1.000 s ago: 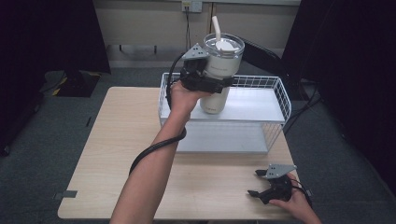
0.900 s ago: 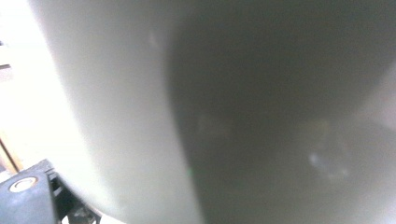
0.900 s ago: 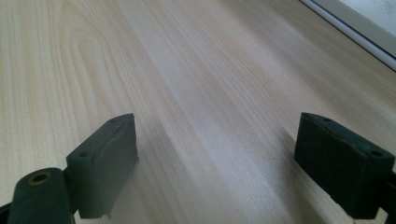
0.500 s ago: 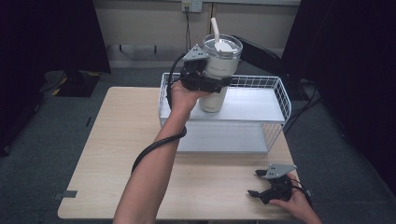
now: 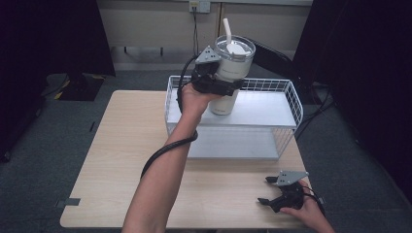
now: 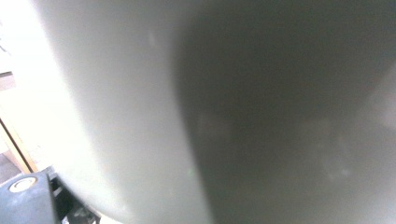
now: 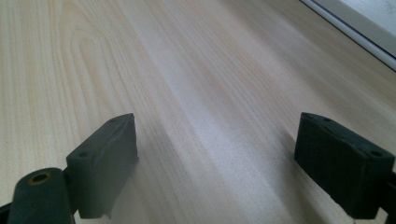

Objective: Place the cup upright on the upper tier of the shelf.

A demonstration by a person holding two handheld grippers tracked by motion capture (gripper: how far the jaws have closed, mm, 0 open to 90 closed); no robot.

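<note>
High view: left gripper (image 5: 228, 87) is clamped on the tumbler (image 5: 231, 73), held upright above the wire basket (image 5: 286, 104). The smooth, rigid wall is likely slippery and top-heavy; a mid-body grip suits. Right gripper (image 5: 266, 190) rests released on the table (image 5: 121, 160).

We see a light wooden desk (image 5: 121, 160) standing on grey carpet (image 5: 43, 184). At twelve o'clock a pale wall (image 5: 155, 24) carries a socket (image 5: 199, 6) with a cable hanging down. Black curtains (image 5: 48, 34) hang at ten and two o'clock.
</note>
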